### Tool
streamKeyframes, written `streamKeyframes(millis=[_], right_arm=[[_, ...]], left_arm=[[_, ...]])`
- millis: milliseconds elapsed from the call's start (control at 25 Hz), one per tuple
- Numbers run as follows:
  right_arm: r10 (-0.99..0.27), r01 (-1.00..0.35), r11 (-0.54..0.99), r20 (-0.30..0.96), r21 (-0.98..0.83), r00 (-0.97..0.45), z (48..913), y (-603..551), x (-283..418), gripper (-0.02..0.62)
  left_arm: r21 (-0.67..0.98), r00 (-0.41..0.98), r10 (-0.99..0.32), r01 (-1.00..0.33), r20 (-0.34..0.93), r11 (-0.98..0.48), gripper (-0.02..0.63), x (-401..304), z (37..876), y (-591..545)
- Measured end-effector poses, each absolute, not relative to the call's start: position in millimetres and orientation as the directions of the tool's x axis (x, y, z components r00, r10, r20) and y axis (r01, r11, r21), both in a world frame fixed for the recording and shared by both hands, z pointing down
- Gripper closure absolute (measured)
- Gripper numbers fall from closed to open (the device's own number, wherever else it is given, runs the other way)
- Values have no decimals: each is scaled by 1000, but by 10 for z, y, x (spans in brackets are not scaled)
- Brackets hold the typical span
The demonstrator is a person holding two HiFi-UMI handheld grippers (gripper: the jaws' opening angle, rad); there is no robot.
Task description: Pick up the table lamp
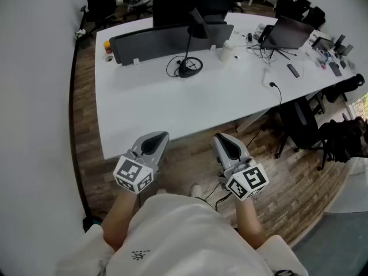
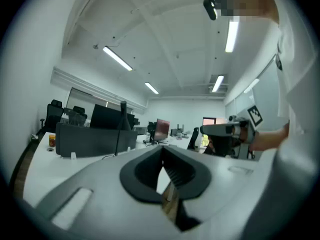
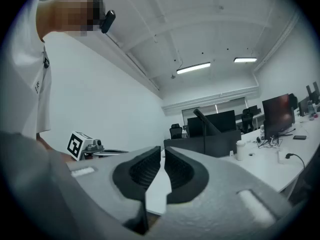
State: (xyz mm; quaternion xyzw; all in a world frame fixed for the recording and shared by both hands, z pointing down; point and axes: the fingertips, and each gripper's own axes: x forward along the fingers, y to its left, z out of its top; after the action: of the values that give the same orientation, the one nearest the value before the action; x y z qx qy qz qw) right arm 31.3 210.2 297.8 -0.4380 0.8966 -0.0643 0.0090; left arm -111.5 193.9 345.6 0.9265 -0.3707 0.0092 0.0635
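A black table lamp point(image 1: 190, 45) stands on the white desk point(image 1: 172, 102), its round base near a loop of black cable, close to the dark divider panel. It also shows as a thin black stem in the left gripper view point(image 2: 120, 129) and in the right gripper view point(image 3: 204, 129). My left gripper point(image 1: 158, 135) and right gripper point(image 1: 224, 137) are held side by side in front of the desk's near edge, well short of the lamp. Both are shut with nothing between the jaws.
A dark divider panel point(image 1: 167, 39) and a monitor point(image 1: 192, 4) stand behind the lamp. A white cup point(image 1: 227, 52), a laptop point(image 1: 287, 33), cables and small items lie to the right. Office chairs point(image 1: 299, 125) stand by the desk's right side. A white wall runs along the left.
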Motion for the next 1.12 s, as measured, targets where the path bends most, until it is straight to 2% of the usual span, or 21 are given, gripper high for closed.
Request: streamKeyframes(millis=[600, 1120], right_arm=[[-793, -786, 601, 13, -140, -609, 2902, 2139, 15, 569], [-826, -822, 552, 42, -139, -562, 2935, 2353, -419, 569]], left_arm=[[114, 762, -647, -646, 39, -754, 611, -1371, 3435, 1960], [127, 805, -591, -593, 54, -795, 611, -1797, 3516, 2167]])
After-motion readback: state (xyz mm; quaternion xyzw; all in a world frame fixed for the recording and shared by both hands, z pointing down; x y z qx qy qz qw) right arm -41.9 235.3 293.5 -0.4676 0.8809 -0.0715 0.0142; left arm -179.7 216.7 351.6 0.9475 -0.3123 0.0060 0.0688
